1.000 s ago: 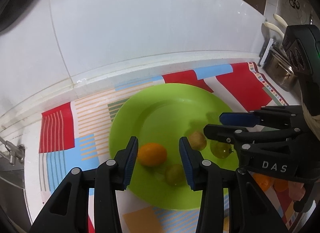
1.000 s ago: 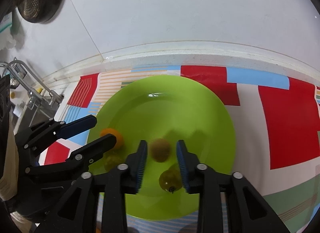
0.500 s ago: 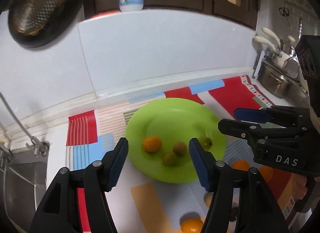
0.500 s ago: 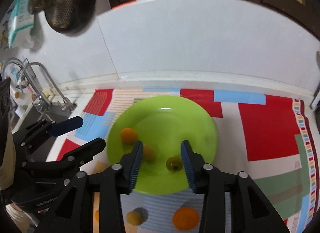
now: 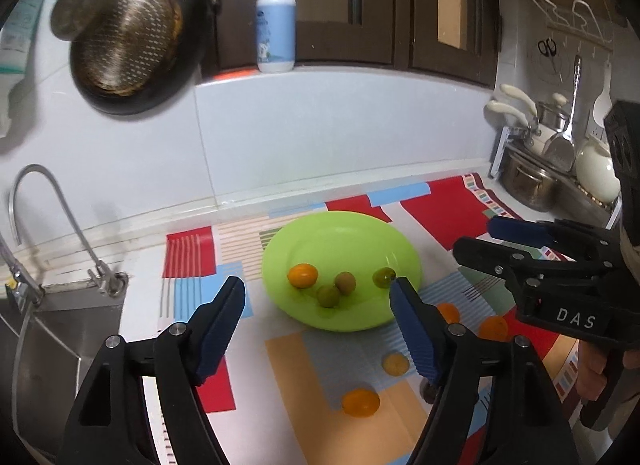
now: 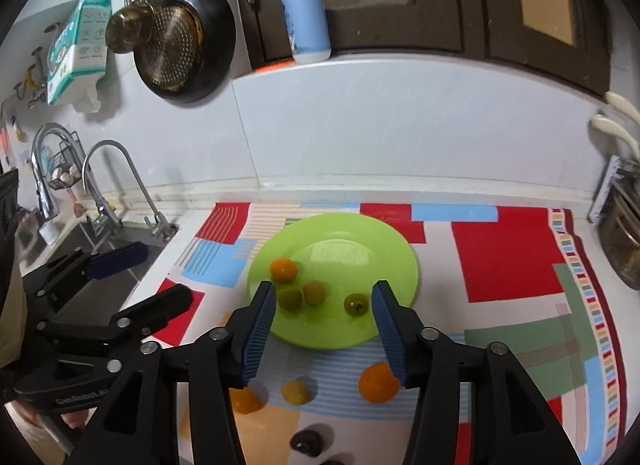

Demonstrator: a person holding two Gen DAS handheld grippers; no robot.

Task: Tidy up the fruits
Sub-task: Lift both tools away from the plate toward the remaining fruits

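Note:
A green plate point(image 5: 360, 237) point(image 6: 360, 237) sits on a patchwork mat and holds several small fruits: an orange one point(image 5: 303, 275) point(image 6: 283, 269), two brownish-green ones point(image 5: 345, 282) point(image 5: 328, 295) and a green tomato point(image 5: 384, 277) point(image 6: 356, 304). More orange and yellow fruits lie on the mat in front of the plate point(image 5: 360, 402) point(image 5: 395, 363) point(image 6: 378, 382) point(image 6: 295, 391). My left gripper point(image 5: 318, 323) is open and empty, raised in front of the plate. My right gripper point(image 6: 323, 319) is open and empty, also raised; it shows at right in the left wrist view point(image 5: 480, 235).
A sink with a curved tap point(image 5: 32, 201) point(image 6: 120, 185) lies left of the mat. Pots and utensils point(image 5: 552, 169) stand at the right. A pan point(image 5: 132, 41) hangs on the wall and a soap bottle point(image 5: 276, 21) stands on the ledge. Dark objects point(image 6: 306, 441) lie near the mat's front.
Both grippers have pulled back and up from the plate and opened wider. The fruits stay on the plate, and the loose fruits in front have come into view.

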